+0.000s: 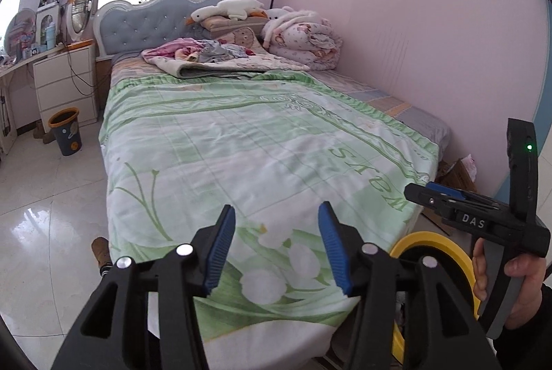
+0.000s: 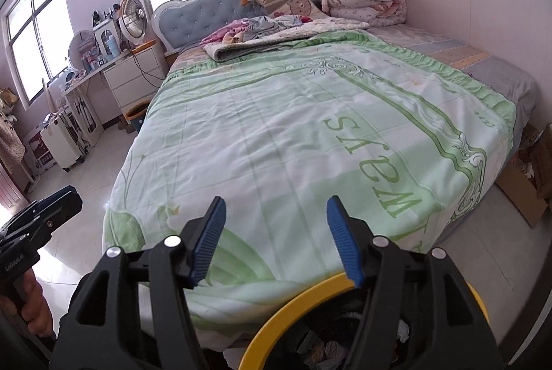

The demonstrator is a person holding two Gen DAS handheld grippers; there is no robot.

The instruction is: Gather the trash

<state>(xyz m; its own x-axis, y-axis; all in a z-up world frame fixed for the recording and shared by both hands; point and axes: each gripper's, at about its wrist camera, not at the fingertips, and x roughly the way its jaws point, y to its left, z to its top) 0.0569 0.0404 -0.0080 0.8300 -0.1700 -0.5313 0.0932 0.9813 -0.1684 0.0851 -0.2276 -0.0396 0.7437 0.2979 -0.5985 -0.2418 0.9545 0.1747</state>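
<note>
Left gripper (image 1: 276,246): jaws apart, nothing between the blue pads, held over the foot of the bed (image 1: 241,135). Right gripper (image 2: 276,240): jaws likewise apart and empty, held directly above the bin (image 2: 296,311). The bin, yellow-rimmed and black inside, stands upright at the foot of the bed with its mouth facing up; crumpled trash (image 2: 327,351) lies inside it. In the left view the same bin (image 1: 445,246) sits between the two grippers, low right, and the right gripper (image 1: 448,201) appears side-on with a hand (image 1: 517,287) on its handle. The bed runs lengthwise away toward the headboard (image 1: 151,25). Farther off, left of the bed, a second, dark bin (image 1: 65,132) stands upright beside white drawers (image 1: 65,83).
</note>
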